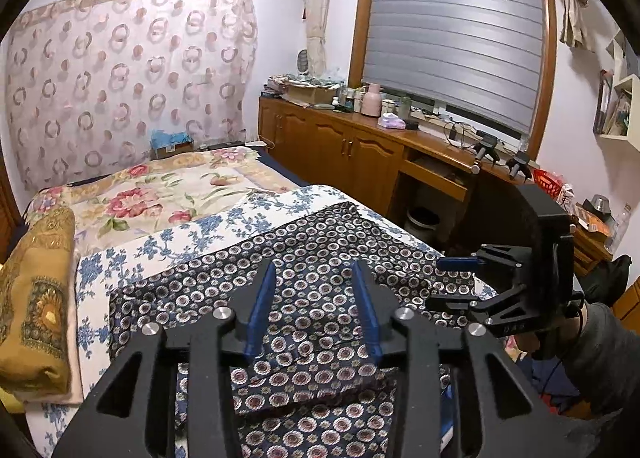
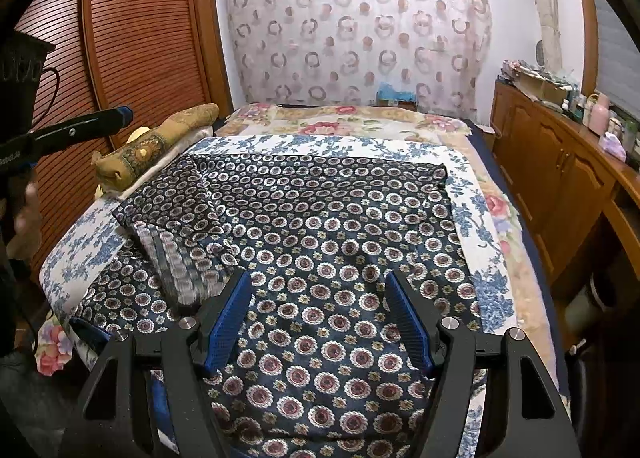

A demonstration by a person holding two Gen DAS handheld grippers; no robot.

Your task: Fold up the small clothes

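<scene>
We see bed (image 2: pixel 496 218) under blue-floral sheet (image 2: pixel 280 144), wooden cabinet run (image 2: pixel 560 162) along one side. Navy circle-print garment (image 2: pixel 328 226) spread flat on sheet, one corner folded over showing striped lining (image 2: pixel 176 262). Mustard bolster (image 2: pixel 160 138) beside garment edge. Our right gripper (image 2: pixel 318 318) jaws wide apart, nothing between. Our left gripper (image 1: pixel 316 306) jaws partly parted above garment, nothing gripped.

A dark navy garment (image 2: pixel 340 226) printed with rows of small round medallions lies spread flat on the bed (image 2: pixel 476 218), over a white cover with blue flowers. Its left portion (image 2: pixel 172 202) is folded inward, turning up a pale grey striped underside.
</scene>
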